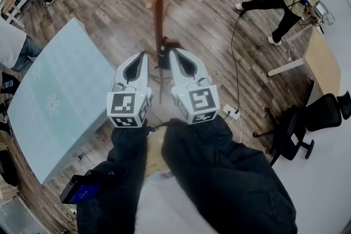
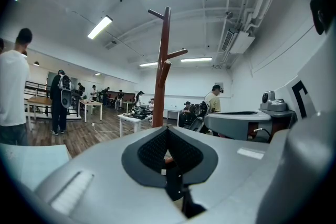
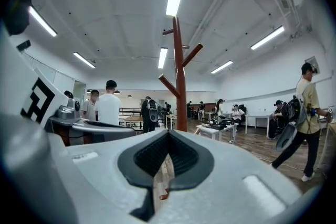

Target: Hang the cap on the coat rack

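The coat rack (image 1: 158,3) is smooth wood, the floor (image 1: 208,24) matt planks.

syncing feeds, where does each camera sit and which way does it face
Head view: on the person's head, facing steeply down at floor and coat rack; shows left gripper, right gripper, dark sleeves.
Left gripper view: on the left gripper, level along its shut jaws toward the rack; right gripper beside.
Right gripper view: on the right gripper, level along its shut jaws toward the rack; left gripper beside.
Shared: all see the coat rack.
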Action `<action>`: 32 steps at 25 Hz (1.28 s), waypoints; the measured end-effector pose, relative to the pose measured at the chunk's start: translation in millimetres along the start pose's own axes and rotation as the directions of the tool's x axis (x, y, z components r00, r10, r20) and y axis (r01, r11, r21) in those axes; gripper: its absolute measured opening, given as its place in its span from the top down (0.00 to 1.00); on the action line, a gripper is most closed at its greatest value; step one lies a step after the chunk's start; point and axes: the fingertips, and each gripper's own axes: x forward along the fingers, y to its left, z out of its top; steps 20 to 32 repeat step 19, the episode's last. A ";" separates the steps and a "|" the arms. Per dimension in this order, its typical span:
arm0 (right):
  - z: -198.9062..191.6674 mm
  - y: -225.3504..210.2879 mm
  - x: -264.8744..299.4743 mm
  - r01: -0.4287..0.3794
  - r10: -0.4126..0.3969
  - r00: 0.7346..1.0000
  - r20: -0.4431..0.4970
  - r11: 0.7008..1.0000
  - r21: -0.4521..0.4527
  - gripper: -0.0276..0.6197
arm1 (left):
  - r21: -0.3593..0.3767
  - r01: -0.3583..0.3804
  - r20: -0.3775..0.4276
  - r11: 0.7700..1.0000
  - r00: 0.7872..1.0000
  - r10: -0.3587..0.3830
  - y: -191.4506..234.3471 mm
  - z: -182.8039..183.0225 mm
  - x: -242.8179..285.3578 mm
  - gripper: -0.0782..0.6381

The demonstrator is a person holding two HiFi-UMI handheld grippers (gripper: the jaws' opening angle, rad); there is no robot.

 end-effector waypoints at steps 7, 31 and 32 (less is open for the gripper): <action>-0.7 0.6 -2.8 0.006 -0.006 1.000 0.003 1.000 0.008 0.97 | -0.002 0.014 -0.006 1.000 1.000 -0.014 -0.9 -7.4 -0.9 0.89; -3.7 -0.7 -6.9 0.018 -0.018 1.000 -0.005 1.000 0.013 0.97 | -0.014 0.022 -0.021 1.000 1.000 -0.022 -3.5 -12.9 -0.9 0.89; -3.7 -0.7 -6.9 0.018 -0.018 1.000 -0.005 1.000 0.013 0.97 | -0.014 0.022 -0.021 1.000 1.000 -0.022 -3.5 -12.9 -0.9 0.89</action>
